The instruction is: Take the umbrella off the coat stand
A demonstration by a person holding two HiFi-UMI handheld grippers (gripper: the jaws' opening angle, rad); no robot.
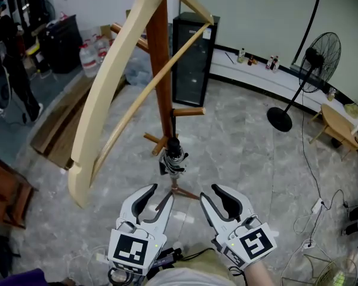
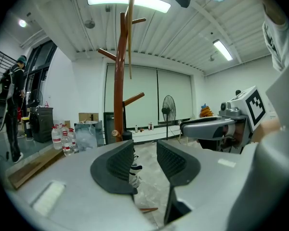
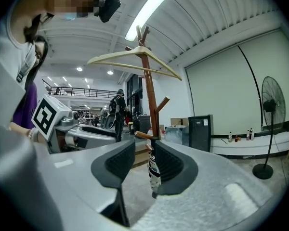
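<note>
Hanging umbrella (image 1: 173, 157) on coat stand (image 1: 160, 40), wooden hanger (image 1: 107, 82) in front, fan (image 1: 321, 53) aside.

Coat stand (image 1: 160, 40): was smooth, shiny red-brown wood.
Hanger (image 1: 105, 82): was pale, smooth wood.
Umbrella (image 1: 173, 159): was soft cloth.
Left gripper (image 2: 144, 149): was matt grey plastic; pads (image 2: 119, 161) were black and ribbed.
Floor (image 1: 238, 142): was shiny grey stone.

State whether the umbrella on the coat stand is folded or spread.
Folded: the umbrella hangs as a narrow striped bundle from the coat stand.
</note>
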